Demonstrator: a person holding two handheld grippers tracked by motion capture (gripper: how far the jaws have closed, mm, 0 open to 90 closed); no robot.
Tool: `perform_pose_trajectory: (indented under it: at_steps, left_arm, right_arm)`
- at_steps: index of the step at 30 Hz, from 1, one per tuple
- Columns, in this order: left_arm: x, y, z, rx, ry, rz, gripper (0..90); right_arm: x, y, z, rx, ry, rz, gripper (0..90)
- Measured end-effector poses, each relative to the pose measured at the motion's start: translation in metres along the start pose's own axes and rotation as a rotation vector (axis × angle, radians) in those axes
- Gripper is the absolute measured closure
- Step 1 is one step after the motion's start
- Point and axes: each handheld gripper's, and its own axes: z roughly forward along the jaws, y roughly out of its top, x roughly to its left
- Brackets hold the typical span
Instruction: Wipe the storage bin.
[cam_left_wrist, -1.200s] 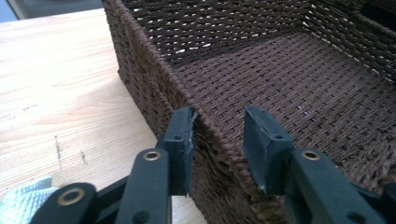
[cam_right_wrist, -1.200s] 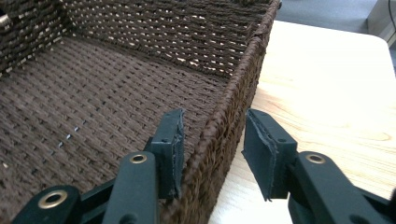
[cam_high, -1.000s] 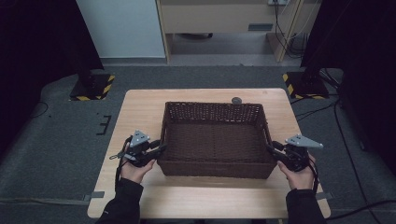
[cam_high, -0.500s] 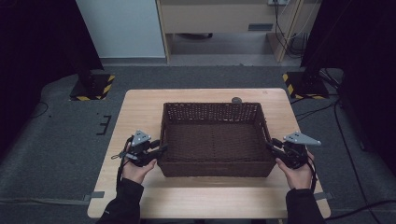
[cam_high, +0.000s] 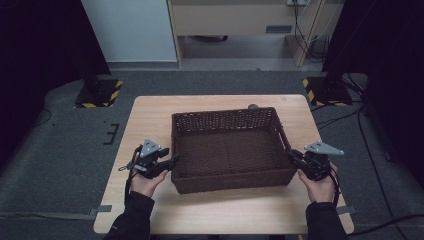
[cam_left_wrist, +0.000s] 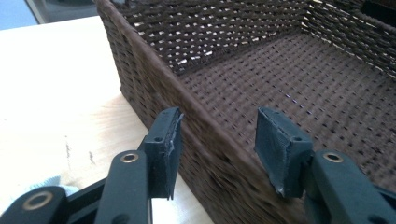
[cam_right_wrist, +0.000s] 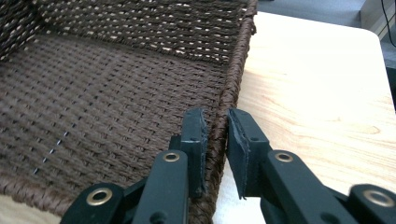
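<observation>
A dark brown wicker basket (cam_high: 225, 114) stands on the light wooden table (cam_high: 150, 120). My left gripper (cam_high: 172, 161) is at the basket's left wall (cam_left_wrist: 140, 60). In the left gripper view the left gripper (cam_left_wrist: 217, 135) is open and straddles the rim, its jaws having just been opening, with the inner pad (cam_left_wrist: 280, 149) clear of the wall. My right gripper (cam_high: 292, 156) is at the right wall. In the right gripper view the right gripper (cam_right_wrist: 215, 135) has just closed further, and both pads press on the basket's rim (cam_right_wrist: 233, 70).
A small dark round object (cam_high: 252, 106) lies on the table just behind the basket. Bare tabletop (cam_right_wrist: 317, 84) runs to the right edge and along the front. Two yellow-and-black striped bases (cam_high: 97, 95) (cam_high: 327, 90) sit on the floor beyond the table.
</observation>
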Motion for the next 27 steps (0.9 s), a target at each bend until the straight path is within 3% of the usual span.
perform_pose_trajectory:
  at_steps: [2,7,11,17,20,22,27]
  left_arm:
    - [0.0,-0.001,0.003,0.007,-0.015,0.0,50.6]
    - [-0.005,-0.002,-0.001,0.014,-0.007,-0.007,53.8]
    - [-0.011,-0.004,-0.004,0.026,-0.004,-0.002,53.5]
    - [-0.012,-0.001,-0.003,0.025,0.001,0.008,52.6]
    - [-0.005,0.001,0.001,0.013,-0.004,-0.001,52.0]
    - [-0.004,0.002,0.001,-0.008,0.021,0.012,48.7]
    - [0.001,0.003,0.001,-0.045,0.034,0.01,45.5]
  right_arm:
    - [-0.001,0.001,0.002,-0.001,0.001,-0.002,76.2]
    - [0.002,0.002,-0.002,-0.004,-0.002,-0.011,69.6]
    - [0.002,0.003,-0.01,-0.008,-0.01,-0.018,74.6]
    - [-0.001,0.001,-0.007,0.015,-0.018,0.003,80.2]
    - [-0.002,0.003,-0.002,0.011,-0.024,0.006,80.7]
    - [-0.001,0.005,0.001,0.011,-0.038,0.003,81.0]
    - [-0.002,0.006,0.004,0.009,-0.051,-0.001,81.2]
